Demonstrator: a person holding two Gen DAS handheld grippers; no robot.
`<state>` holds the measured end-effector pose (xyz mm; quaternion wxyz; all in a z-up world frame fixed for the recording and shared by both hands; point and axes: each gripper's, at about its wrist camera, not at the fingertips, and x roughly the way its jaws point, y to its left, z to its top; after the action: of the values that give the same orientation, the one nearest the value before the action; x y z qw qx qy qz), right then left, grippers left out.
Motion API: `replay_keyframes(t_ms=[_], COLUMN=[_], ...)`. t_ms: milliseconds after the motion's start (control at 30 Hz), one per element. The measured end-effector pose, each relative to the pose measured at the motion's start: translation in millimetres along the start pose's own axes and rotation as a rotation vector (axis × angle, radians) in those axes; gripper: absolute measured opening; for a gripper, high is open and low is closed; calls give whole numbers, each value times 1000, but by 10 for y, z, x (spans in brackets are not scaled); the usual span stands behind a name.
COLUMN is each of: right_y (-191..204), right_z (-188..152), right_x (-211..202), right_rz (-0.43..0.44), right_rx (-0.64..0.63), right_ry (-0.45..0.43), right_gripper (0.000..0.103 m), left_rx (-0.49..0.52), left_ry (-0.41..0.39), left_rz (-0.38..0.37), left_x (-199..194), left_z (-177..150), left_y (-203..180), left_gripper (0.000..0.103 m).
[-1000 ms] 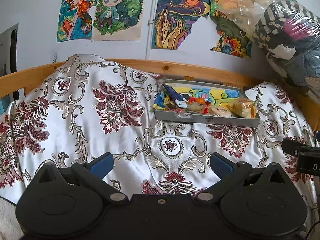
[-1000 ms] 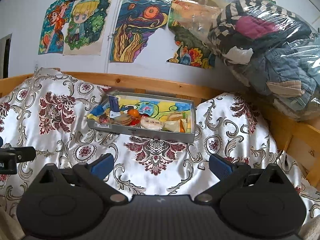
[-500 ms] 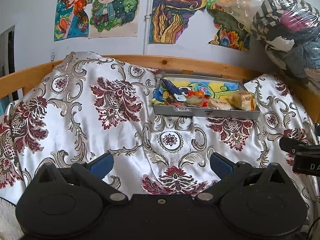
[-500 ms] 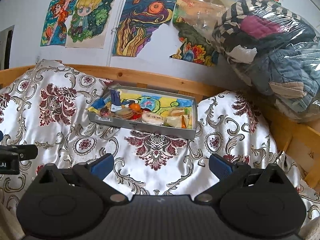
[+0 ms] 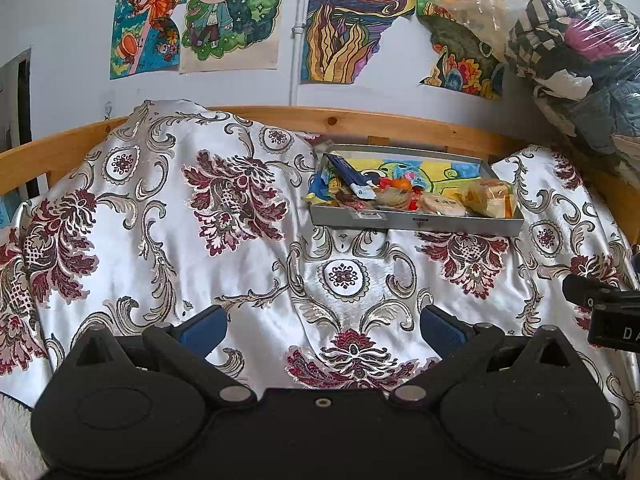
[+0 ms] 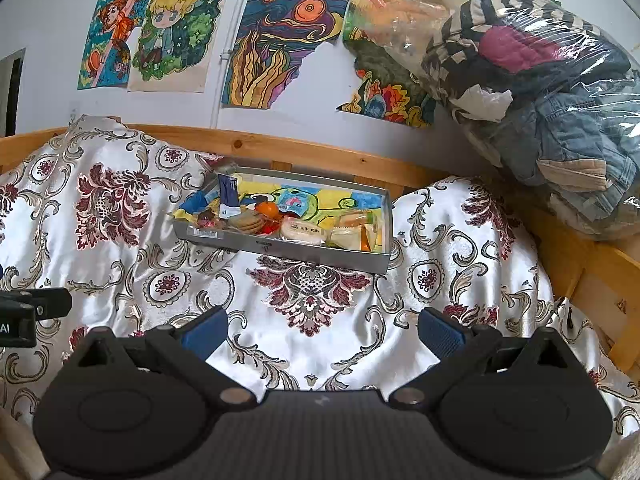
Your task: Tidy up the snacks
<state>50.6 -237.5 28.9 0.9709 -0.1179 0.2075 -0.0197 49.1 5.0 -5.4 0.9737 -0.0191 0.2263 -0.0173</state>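
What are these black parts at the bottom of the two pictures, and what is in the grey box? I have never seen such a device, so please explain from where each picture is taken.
There is no robot here. A person holds one hand tool in each hand, and each tool has two fingers with blue pads and a wide-angle camera looking forward along them. One picture comes from the left gripper, the other from the right gripper. Both are open and hold nothing.

In front lies a flowered silver cloth over a wooden frame. On it rests a shallow grey tray full of snacks: a round orange piece, flat biscuits, a blue packet and wrapped pieces. A clear bag of clothes sits at the right, and drawings hang on the wall.
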Motion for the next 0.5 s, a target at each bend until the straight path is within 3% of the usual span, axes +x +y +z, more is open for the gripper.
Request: replay_keyframes(t_ms=[500], right_y=[0], right_z=[0], right_x=[-1], right_rz=[0], right_rx=[0], right_ry=[2], right_gripper=[103], left_rx=[1], left_ry=[6], left_rz=[-1], left_x=[5], left_z=[2], left_y=[-4], left_gripper=[102])
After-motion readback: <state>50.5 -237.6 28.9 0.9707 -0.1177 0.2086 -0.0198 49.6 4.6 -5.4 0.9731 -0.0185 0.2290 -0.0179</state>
